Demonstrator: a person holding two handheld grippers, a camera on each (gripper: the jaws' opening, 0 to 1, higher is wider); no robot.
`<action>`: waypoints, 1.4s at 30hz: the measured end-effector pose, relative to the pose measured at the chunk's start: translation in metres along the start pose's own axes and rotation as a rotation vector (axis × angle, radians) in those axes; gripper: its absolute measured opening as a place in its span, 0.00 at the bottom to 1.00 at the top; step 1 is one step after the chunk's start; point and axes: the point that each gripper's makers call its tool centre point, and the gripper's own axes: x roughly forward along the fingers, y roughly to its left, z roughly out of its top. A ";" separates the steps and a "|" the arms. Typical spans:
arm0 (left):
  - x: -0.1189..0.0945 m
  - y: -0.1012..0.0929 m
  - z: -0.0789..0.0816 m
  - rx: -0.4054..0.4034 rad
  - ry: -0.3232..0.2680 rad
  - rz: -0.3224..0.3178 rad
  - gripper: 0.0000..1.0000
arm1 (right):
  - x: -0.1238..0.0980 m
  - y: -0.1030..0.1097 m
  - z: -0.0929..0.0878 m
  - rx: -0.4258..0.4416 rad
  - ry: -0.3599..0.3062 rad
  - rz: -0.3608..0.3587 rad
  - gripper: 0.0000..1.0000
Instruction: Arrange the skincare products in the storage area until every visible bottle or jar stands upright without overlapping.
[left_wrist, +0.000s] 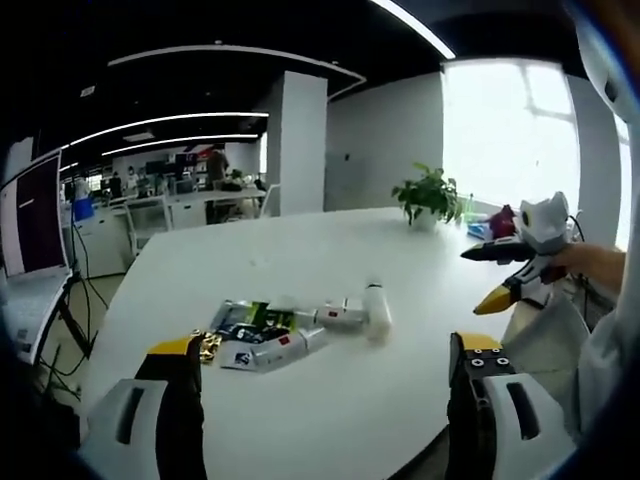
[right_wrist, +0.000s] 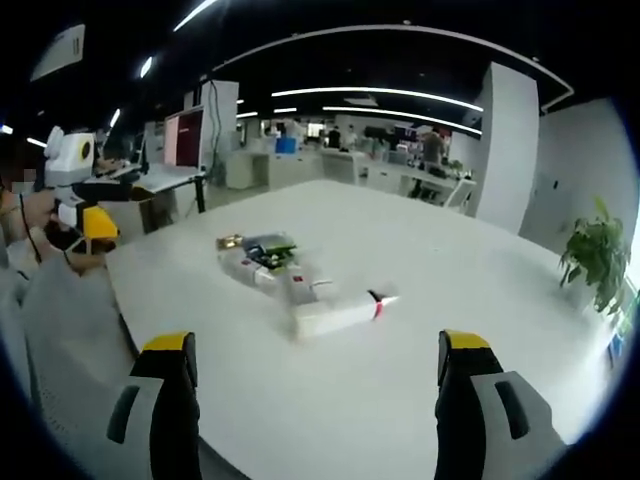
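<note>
Several skincare products lie flat in a loose cluster mid-desk (left_wrist: 330, 400): a white bottle (left_wrist: 376, 310) on its side, tubes (left_wrist: 275, 350) touching and overlapping, a green packet (left_wrist: 262, 318) and a gold-capped item (left_wrist: 209, 345). None upright yet; task judged barely begun. Left tongs (left_wrist: 325, 385) wide, holding nothing, aimed at the cluster from near. Right tongs (right_wrist: 315, 385) also wide and bare, likely lining up on the bottle. Desk white and glossy. Open-plan office, ceiling strip lights, potted plant (left_wrist: 430, 195) by a bright window.

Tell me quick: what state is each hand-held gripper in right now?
Left hand-held gripper: open, holding nothing, short of the skincare products.
Right hand-held gripper: open, holding nothing, above the white table.
</note>
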 end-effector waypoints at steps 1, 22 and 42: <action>0.002 0.003 0.000 -0.001 0.000 -0.001 0.97 | 0.001 -0.001 0.000 0.000 0.002 -0.001 1.00; 0.038 0.001 -0.001 -0.011 -0.016 -0.046 0.96 | 0.028 -0.011 0.001 0.015 0.027 -0.012 0.97; 0.048 -0.011 -0.007 -0.040 -0.020 -0.058 0.96 | 0.065 -0.015 -0.013 0.093 0.087 0.020 1.00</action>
